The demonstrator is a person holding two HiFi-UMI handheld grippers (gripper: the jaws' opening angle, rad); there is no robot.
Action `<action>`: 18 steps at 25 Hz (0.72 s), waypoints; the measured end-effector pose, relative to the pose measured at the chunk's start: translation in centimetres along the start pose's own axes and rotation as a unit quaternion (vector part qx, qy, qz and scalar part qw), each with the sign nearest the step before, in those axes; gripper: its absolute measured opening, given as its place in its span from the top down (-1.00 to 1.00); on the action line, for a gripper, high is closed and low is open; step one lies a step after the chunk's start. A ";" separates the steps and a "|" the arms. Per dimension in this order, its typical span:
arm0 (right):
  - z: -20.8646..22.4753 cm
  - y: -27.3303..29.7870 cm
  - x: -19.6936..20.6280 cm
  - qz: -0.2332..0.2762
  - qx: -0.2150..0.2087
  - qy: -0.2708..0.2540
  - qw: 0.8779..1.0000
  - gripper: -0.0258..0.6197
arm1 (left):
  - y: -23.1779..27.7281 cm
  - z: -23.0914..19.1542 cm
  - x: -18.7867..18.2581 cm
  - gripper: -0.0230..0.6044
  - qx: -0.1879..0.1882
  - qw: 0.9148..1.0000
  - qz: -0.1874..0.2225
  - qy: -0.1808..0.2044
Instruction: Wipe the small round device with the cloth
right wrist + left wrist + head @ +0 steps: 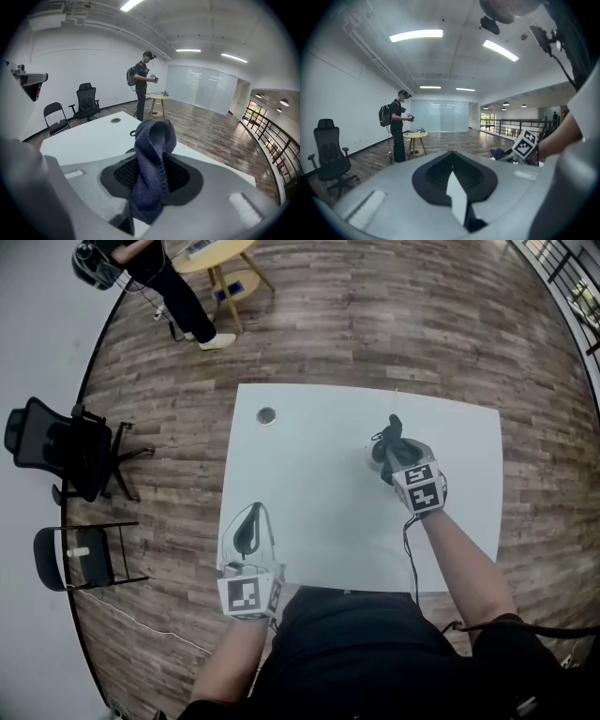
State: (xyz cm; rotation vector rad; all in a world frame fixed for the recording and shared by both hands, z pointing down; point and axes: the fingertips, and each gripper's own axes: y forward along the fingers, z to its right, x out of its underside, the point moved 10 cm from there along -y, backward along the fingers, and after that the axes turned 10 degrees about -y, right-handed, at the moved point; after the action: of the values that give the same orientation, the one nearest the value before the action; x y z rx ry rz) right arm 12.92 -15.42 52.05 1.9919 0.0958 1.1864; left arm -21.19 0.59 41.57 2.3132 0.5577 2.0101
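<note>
Clamping blue cloth (152, 159), right tongs (390, 456), left tongs (451, 159) closed empty, knit plain only in right gripper view

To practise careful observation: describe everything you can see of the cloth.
The cloth is dark blue and soft and looks knitted, with a stitched edge. It is bunched into a folded loop. The jaws of the right gripper pinch it, and it stands up beyond them, over the white table.

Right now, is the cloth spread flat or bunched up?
Bunched up. The right gripper is shut on the dark blue cloth, which stands crumpled and folded over between its jaws.
</note>
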 end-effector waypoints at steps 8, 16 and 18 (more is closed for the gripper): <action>-1.0 0.0 -1.1 -0.010 -0.018 -0.012 1.000 0.54 | -0.3 -0.5 0.3 0.91 -0.002 1.000 0.003 -0.003; -2.0 0.2 -1.6 -0.016 -0.033 -0.021 0.999 0.54 | -0.9 -0.7 0.1 0.91 -0.010 1.000 0.006 -0.005; -1.9 0.2 -1.7 -0.016 -0.035 -0.024 0.999 0.54 | -1.2 -0.8 0.1 0.91 -0.013 1.000 0.006 -0.006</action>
State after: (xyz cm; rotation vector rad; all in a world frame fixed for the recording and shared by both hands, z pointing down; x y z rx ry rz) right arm 10.44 -15.12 51.47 1.9497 0.0620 1.1069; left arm -22.25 1.56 41.53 2.3168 0.5153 1.9957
